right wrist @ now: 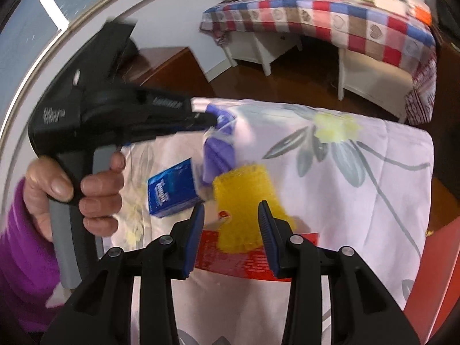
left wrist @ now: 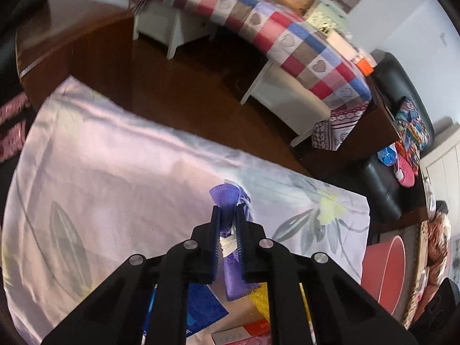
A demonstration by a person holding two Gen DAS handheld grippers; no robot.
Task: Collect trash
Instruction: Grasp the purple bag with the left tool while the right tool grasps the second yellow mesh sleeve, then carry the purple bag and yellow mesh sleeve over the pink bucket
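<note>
My left gripper (left wrist: 228, 215) is shut on a purple wrapper (left wrist: 230, 198) and holds it above the floral sheet (left wrist: 115, 172). In the right wrist view the left gripper (right wrist: 211, 120) comes in from the left, held by a hand, with the purple wrapper (right wrist: 217, 149) hanging from it. My right gripper (right wrist: 231, 210) is open and empty, just above a yellow wrapper (right wrist: 244, 195). A blue tissue pack (right wrist: 172, 191) lies left of the yellow wrapper. A red flat packet (right wrist: 227, 256) lies under it.
A red basin (left wrist: 385, 270) stands on the floor at the right of the sheet's edge. A white bench with a checked quilt (left wrist: 287, 37) stands across the dark wood floor. A black sofa (left wrist: 402, 86) with colourful items is at the right.
</note>
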